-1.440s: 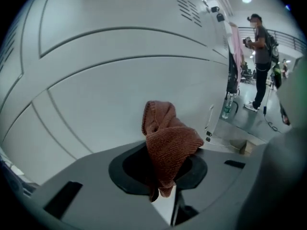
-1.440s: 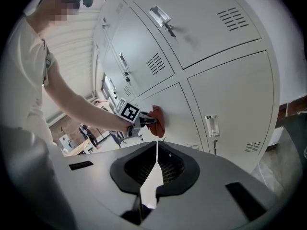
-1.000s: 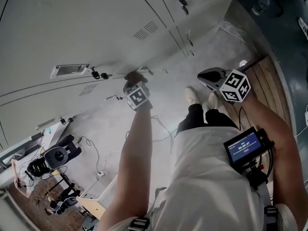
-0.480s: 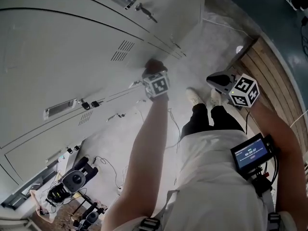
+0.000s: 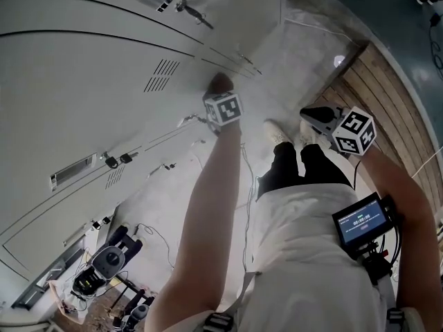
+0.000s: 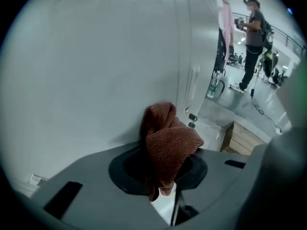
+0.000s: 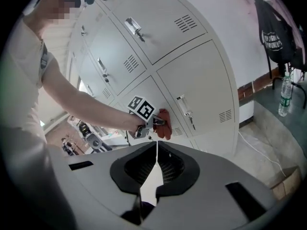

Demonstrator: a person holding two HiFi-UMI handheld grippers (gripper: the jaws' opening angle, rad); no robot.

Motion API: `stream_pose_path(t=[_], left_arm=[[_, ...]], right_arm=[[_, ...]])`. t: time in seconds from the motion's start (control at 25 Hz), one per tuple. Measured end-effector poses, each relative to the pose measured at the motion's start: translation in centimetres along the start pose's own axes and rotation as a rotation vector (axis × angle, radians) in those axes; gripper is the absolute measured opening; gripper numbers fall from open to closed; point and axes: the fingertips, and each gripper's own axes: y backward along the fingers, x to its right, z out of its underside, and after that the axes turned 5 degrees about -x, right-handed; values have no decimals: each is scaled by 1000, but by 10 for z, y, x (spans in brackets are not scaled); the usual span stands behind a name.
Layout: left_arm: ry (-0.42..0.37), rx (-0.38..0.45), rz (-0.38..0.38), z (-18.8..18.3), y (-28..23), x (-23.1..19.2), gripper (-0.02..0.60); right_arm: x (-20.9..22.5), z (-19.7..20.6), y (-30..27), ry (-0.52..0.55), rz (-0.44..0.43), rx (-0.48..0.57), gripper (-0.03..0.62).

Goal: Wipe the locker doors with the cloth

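A reddish-brown cloth is bunched between the jaws of my left gripper, which is shut on it and presses it against a grey locker door. In the head view the left gripper sits at arm's length with the cloth on the door, just below a vent slot. The right gripper view shows the cloth on a lower door left of its handle. My right gripper is shut and empty, held back from the lockers; the head view shows the right gripper over the floor.
A wooden platform borders the concrete floor on the right. Cables and camera gear lie on the floor at lower left. A person stands far off, beside a water bottle. A dark garment hangs right of the lockers.
My left gripper has slid the cloth across the locker door, rightward and upward in the head view, toward the vent slots. The right gripper has hardly moved.
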Motion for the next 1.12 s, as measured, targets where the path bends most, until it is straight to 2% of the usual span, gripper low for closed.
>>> stream_pose_path(t=[0.12,0.32,0.48,0.64,0.8,0.84,0.92,1.0,1.12], left_arm=[[11,-48,-49,36,0,-37,71],[178,-68,-145,88,22,-96,71],[218,-124,-223,126,35,-133,71],[214,-127,-290,134,38,-147,71],[328,-140,-359,156,43,-168,71],[364,-140,-343,161,39,-173,71],[400,-132,-258,169,24,-172,71],[350,-129,-194,171,8,-162,71],[220,-128,-168,165,-8,-148,71]], right_arm=[[-9,-6,-6,34,-33,-7,18],[-10,4,-5,39,-45,-40,18],[-10,9,-7,34,-47,-50,18],[-9,10,-11,22,-54,-38,18],[-7,18,-8,0,-50,-27,18],[-5,19,-7,-8,-49,-22,18],[0,23,-4,-31,-42,-12,18],[6,30,-2,-57,-30,-9,18],[9,44,-2,-75,-27,-28,18]])
